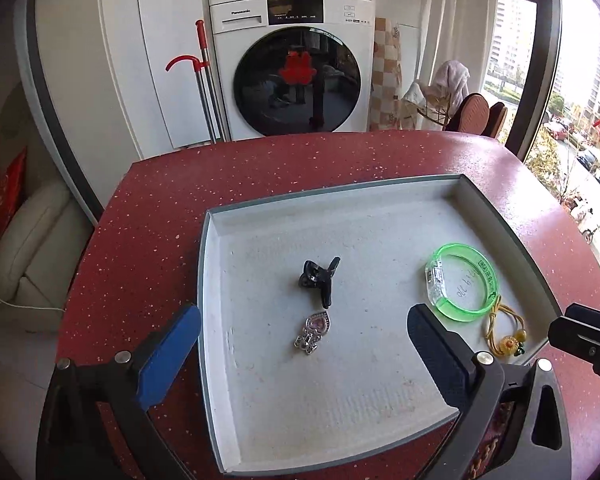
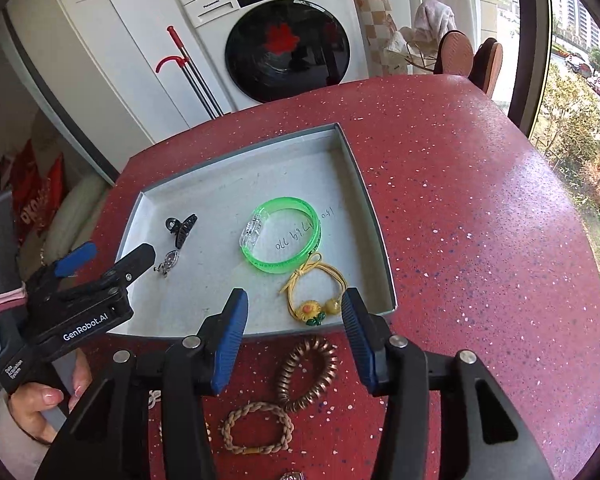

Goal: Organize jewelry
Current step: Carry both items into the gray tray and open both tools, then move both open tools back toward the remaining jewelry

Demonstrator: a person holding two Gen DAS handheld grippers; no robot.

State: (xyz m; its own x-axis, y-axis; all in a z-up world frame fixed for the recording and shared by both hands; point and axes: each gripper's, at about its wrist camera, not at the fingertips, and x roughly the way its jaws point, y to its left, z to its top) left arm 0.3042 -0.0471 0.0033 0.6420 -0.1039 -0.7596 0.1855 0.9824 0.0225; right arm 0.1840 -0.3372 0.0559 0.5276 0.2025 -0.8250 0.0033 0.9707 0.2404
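A shallow grey tray on the red table holds a black claw clip, a silver pendant with a pink heart, a green bangle and a yellow hair tie with a sunflower. My left gripper stands wide open above the pendant, holding nothing. My right gripper is open at the tray's near edge; the yellow tie lies beyond its tips, untouched. Its body shows at the left view's right edge.
On the table in front of the tray lie a copper spiral hair tie and a braided tan bracelet. A hand holds the left gripper's handle. A washing machine and a red-handled mop stand beyond the table's far edge.
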